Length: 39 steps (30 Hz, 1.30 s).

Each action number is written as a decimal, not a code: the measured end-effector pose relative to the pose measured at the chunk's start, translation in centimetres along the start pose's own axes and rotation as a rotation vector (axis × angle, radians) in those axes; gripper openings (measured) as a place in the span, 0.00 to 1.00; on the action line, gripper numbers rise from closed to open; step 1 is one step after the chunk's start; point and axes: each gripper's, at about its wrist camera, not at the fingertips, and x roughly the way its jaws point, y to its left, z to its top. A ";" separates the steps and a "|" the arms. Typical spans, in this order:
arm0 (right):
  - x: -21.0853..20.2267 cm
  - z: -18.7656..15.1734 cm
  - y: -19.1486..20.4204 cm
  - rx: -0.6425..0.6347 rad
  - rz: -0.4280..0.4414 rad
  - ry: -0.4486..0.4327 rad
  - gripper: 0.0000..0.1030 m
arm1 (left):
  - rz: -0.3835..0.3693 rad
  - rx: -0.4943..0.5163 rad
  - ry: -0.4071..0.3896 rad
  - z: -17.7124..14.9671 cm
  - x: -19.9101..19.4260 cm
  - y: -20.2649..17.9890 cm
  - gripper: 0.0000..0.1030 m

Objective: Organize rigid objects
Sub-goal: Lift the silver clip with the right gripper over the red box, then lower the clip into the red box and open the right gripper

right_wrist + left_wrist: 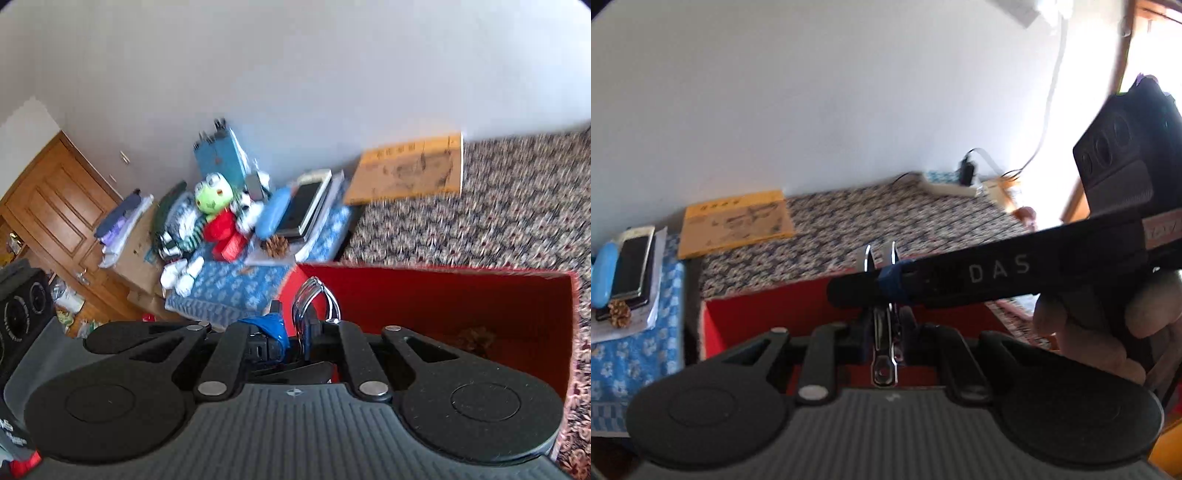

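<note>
Left wrist view: left gripper (882,332) and right gripper (314,332) both pinch one chrome clip (884,350) above the red box (480,291). Drop still pending; phones (633,266) remain unsorted.

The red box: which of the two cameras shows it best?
The right wrist view. There the red box shows its open top, far wall, right wall and part of the inside. In the left wrist view, only a strip of its red wall shows, behind the left gripper and the other gripper's black arm.
</note>
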 end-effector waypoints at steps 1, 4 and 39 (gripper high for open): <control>0.8 0.1 -0.5 0.018 0.008 0.021 0.00 | 0.011 -0.006 0.016 -0.1 0.7 0.6 0.07; 3.4 0.3 -2.0 0.070 0.031 0.090 0.00 | 0.049 -0.021 0.064 -0.7 2.4 2.0 0.07; 9.6 -0.6 -6.0 0.252 0.013 0.262 0.03 | 0.249 -0.147 0.283 -4.4 9.2 6.7 0.27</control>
